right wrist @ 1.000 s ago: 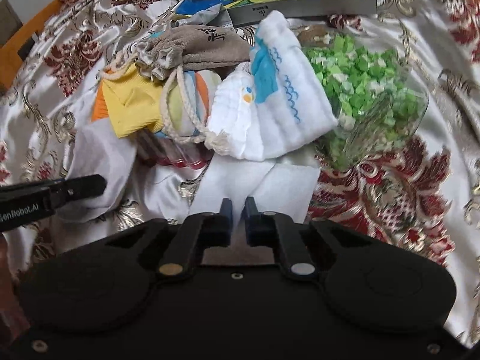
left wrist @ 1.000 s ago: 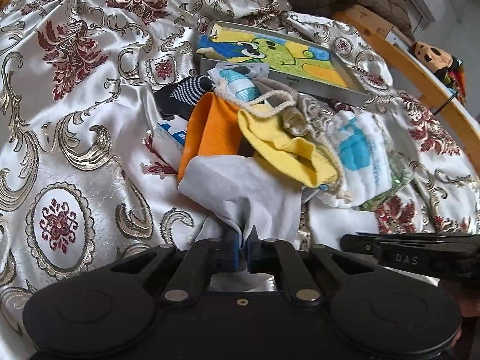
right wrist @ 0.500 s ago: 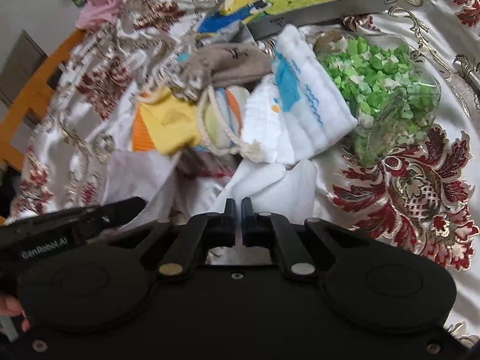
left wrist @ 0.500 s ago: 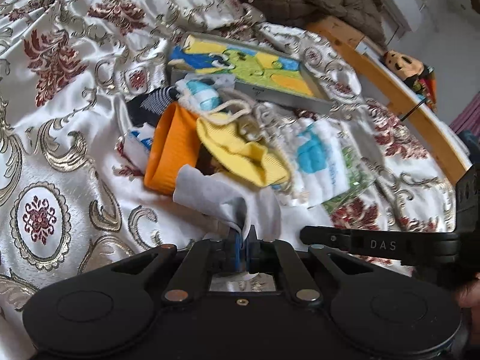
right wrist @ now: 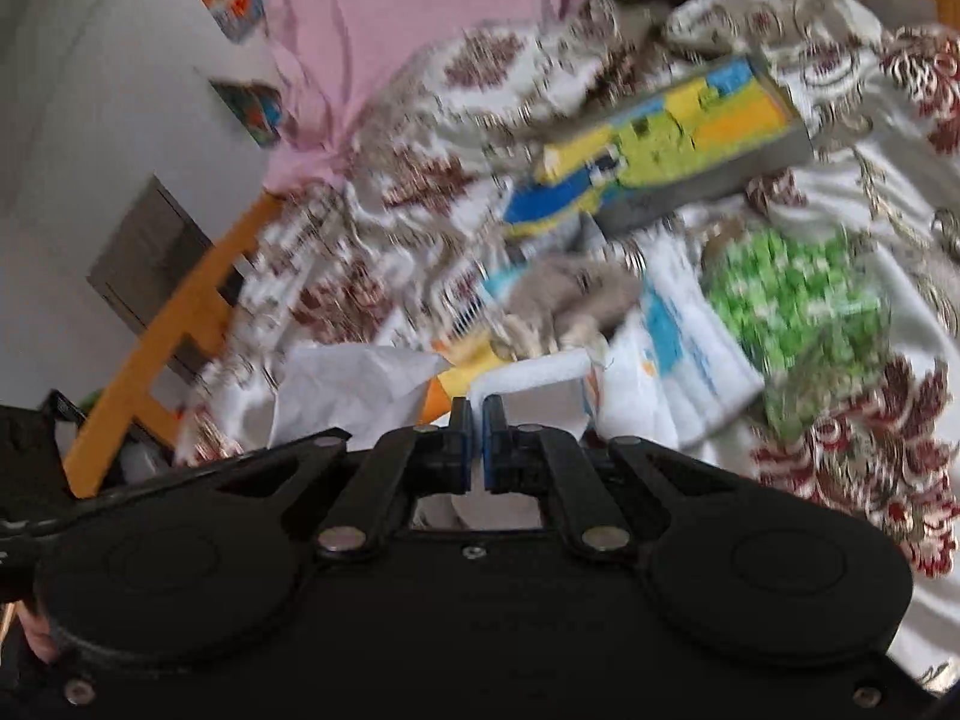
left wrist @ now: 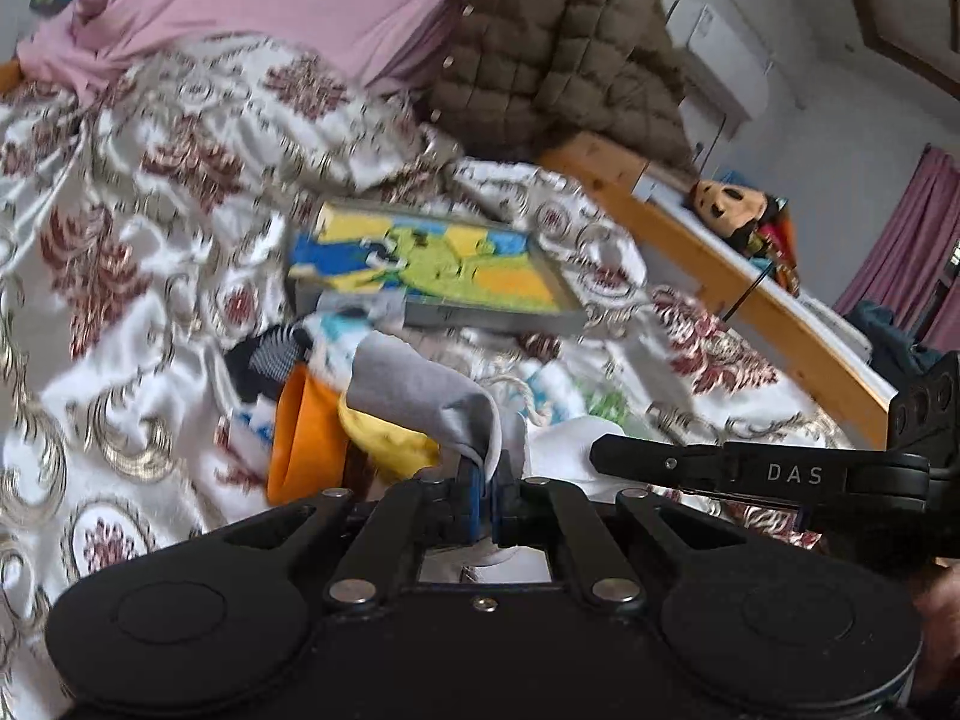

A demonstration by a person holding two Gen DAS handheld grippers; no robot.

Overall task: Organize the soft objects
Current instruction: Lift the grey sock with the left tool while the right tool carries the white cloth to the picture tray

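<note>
- Both grippers have risen since a second ago, lifting the white cloth off the pile – its edge now hangs stretched between them.
- Left gripper is clamped on one corner; right gripper is pinched together on the other.
- Just beyond lie an orange cloth and a yellow one.
- Farther off, a colourful box rests on the patterned bedspread.

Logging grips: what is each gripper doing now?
Left gripper: shut on the pale grey cloth.
Right gripper: shut on the white cloth.
</note>
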